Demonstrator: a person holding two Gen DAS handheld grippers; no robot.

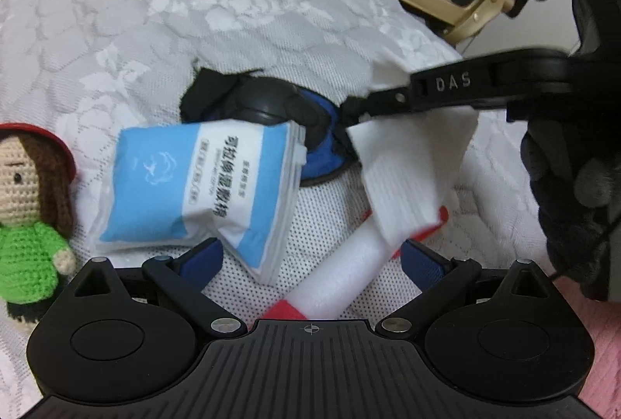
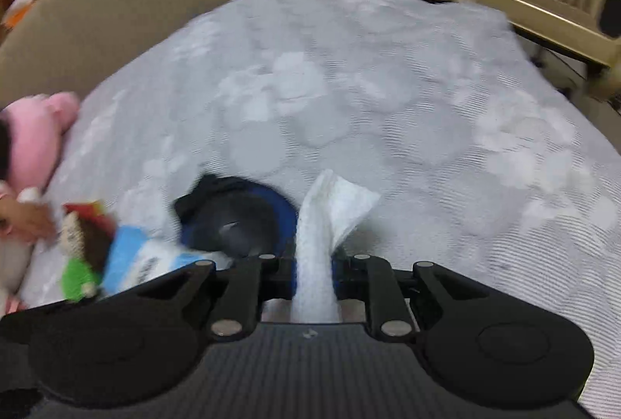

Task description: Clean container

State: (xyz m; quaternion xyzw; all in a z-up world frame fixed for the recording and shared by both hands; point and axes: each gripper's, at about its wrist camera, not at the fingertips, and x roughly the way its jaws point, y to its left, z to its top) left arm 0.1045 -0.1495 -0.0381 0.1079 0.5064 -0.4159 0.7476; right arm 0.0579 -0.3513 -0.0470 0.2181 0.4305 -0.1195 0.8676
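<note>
On the white quilted bedspread (image 2: 388, 108), a blue container (image 2: 271, 209).

The white wipe (image 1: 403, 182) hides part of the white-and-red container (image 1: 330, 279) beneath it.

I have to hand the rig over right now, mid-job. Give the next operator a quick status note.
Right gripper: shut on a white wipe, hanging over the bed.
Left gripper: open, holding nothing; the white container with red ends lies between its fingers on the white bedcover.
Wipe pack sits left of the container, resting against a blue-black pouch; crochet doll at far left.
Done: wipe is out and gripped.
Left: steady the container, wipe it.
</note>
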